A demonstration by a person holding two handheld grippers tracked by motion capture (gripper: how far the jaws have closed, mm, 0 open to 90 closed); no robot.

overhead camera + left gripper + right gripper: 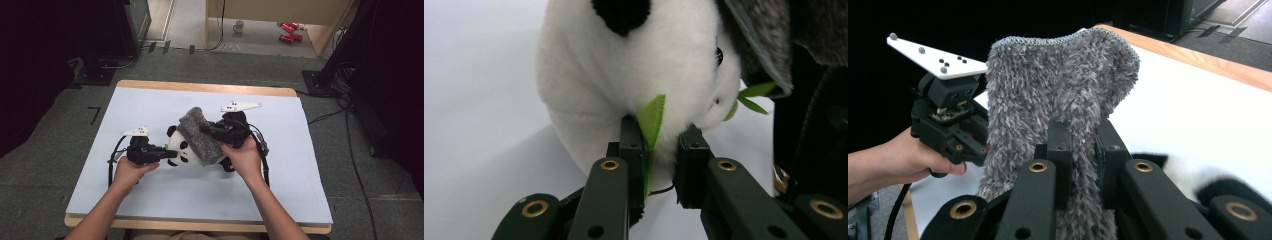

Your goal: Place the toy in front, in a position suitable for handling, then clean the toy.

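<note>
Fingers (1060, 150) pinch grey sock (1063, 85) over panda (624, 80).

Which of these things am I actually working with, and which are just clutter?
In the job: panda toy, grey fuzzy hat, left gripper, right gripper.
Lying about: mug and red cans on the floor beyond the table.
</note>
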